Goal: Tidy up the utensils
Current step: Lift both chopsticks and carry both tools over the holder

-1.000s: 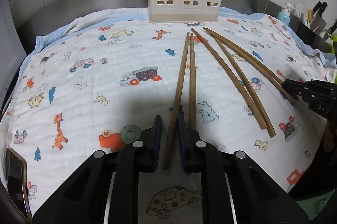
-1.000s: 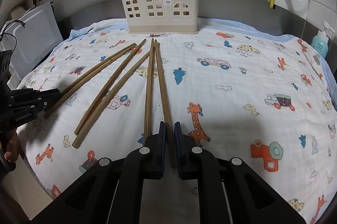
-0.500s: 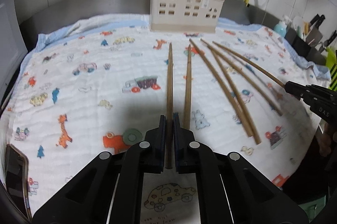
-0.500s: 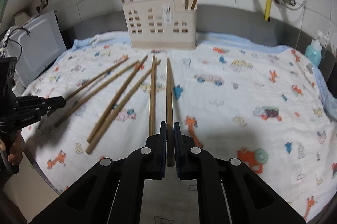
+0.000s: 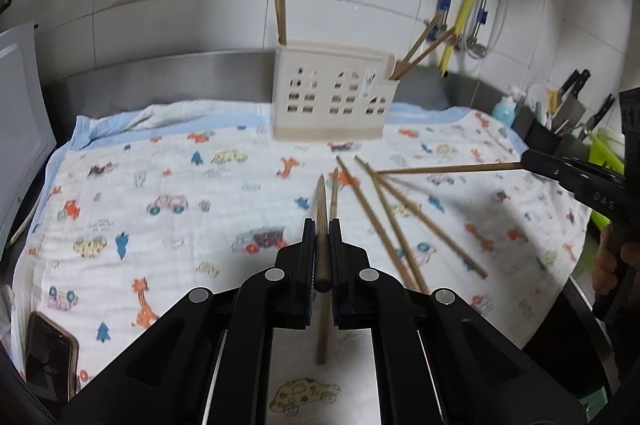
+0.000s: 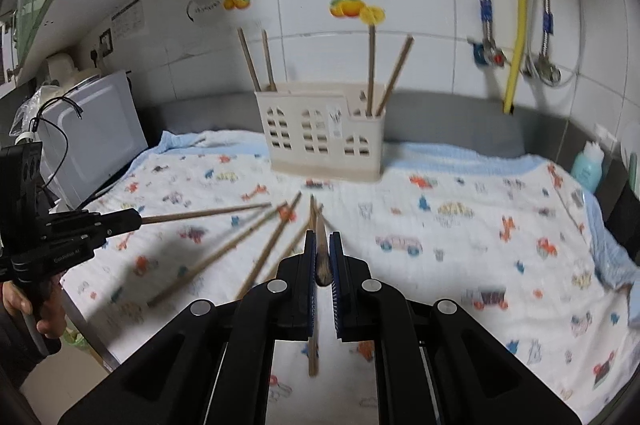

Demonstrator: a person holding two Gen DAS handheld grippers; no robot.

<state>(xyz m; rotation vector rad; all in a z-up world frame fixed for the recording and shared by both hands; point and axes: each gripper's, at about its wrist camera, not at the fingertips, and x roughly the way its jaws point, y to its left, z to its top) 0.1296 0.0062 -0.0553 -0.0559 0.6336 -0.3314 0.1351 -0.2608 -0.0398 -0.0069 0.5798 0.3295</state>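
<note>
**Chopsticks lifted in both grippers**

Chopsticks: the left gripper [image 5: 322,257] is clamped on one chopstick [image 5: 321,225], the right gripper [image 6: 322,257] on another [image 6: 321,245], each foreshortened at lower centre, its far end blurred. Four more [image 5: 392,221] lie fanned on the printed cloth [image 5: 160,185], their near ends hidden behind the left gripper. At upper centre, the cream holder [image 6: 320,137] has two sticks in each end compartment. A phone [image 5: 48,353] is cut off lower left.
</note>
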